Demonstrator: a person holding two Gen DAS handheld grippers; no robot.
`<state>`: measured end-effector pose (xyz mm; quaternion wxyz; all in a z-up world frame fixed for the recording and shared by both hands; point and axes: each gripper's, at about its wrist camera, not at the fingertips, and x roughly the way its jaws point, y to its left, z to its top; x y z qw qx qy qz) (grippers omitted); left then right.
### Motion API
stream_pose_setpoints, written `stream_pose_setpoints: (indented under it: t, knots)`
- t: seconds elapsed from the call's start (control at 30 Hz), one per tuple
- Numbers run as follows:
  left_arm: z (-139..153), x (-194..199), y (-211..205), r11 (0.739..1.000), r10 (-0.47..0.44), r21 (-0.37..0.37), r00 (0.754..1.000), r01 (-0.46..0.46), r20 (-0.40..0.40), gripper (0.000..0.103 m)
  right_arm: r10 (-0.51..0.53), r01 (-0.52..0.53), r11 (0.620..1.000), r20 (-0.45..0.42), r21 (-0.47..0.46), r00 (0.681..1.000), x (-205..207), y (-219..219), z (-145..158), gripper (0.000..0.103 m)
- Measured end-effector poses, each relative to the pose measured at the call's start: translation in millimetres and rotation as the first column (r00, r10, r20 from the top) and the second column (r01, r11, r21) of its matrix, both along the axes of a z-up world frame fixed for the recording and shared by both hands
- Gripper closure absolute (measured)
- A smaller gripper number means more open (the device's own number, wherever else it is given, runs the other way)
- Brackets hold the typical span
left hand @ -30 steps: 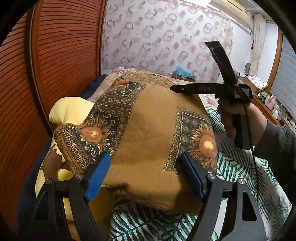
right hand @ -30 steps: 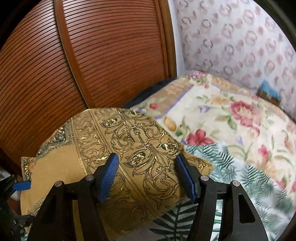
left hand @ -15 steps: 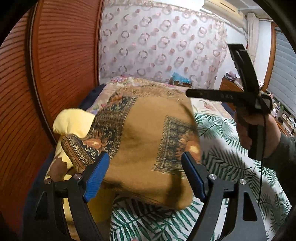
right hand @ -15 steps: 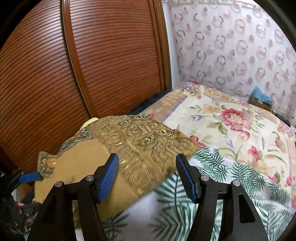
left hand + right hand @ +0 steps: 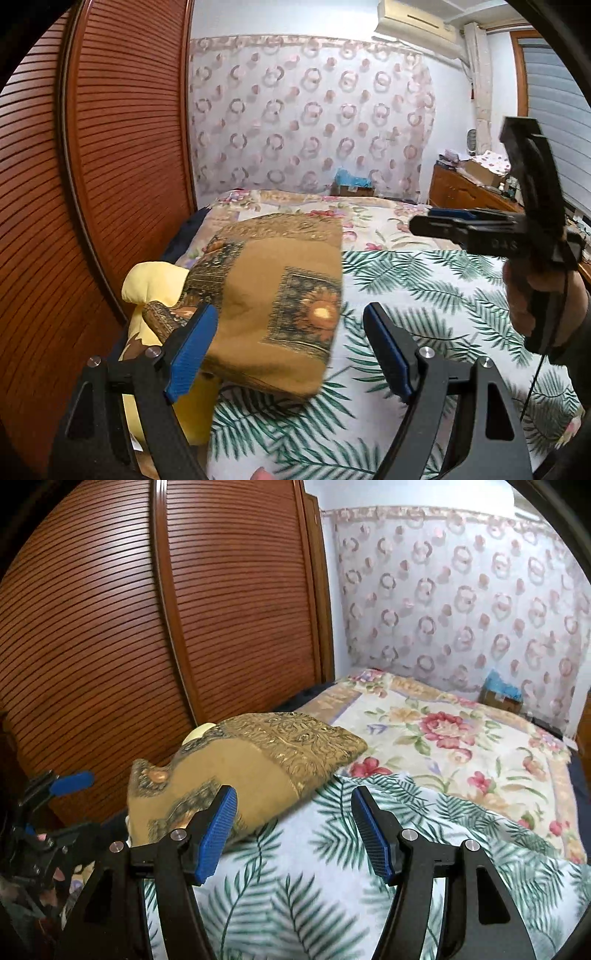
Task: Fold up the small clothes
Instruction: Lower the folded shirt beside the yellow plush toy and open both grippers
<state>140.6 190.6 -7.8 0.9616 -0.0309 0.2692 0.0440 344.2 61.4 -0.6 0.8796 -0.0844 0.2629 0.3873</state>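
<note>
A folded mustard-brown cloth (image 5: pixel 273 295) with sunflower prints lies at the bed's left side, partly on top of a pale yellow garment (image 5: pixel 155 280). In the right wrist view the same cloth (image 5: pixel 258 760) shows a gold patterned band. My left gripper (image 5: pixel 291 314) hangs open above and short of the cloth, with nothing between its blue pads. My right gripper (image 5: pixel 293 794) is open over the leaf-print sheet, to the right of the cloth and clear of it. A hand holds the right gripper (image 5: pixel 443 218) at the right of the left wrist view.
A palm-leaf sheet (image 5: pixel 424 314) covers the near bed, with a floral blanket (image 5: pixel 443 738) beyond it. Slatted wooden doors (image 5: pixel 110 166) stand close on the left. A patterned curtain (image 5: pixel 314 110), a small box (image 5: pixel 351 184) and a wooden dresser (image 5: pixel 461 192) lie at the far end.
Both grippers drew back and rose away from the folded cloth, which stays lying on the bed. The right gripper swung off to the right, from over the cloth to over the leaf sheet.
</note>
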Motion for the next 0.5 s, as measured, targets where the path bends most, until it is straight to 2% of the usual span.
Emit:
stream_pose_setpoints:
  t: [0.17, 0.4, 0.5]
  knots:
    - [10, -15, -24, 1.000, -0.022, -0.011, 1.000, 0.022, 0.008, 0.021, -0.039, 0.039, 0.999, 0.033, 0.022, 0.999, -52, -41, 12, 0.032]
    - [15, -31, -64, 0.998, -0.057, 0.028, 0.998, 0.056, 0.022, 0.021, -0.126, 0.123, 0.991, 0.062, 0.049, 0.990, -118, -96, 23, 0.021]
    - [17, -37, -80, 0.997, -0.069, 0.031, 0.997, 0.068, 0.027, 0.021, -0.164, 0.160, 0.986, 0.079, 0.053, 0.983, -142, -119, 29, 0.020]
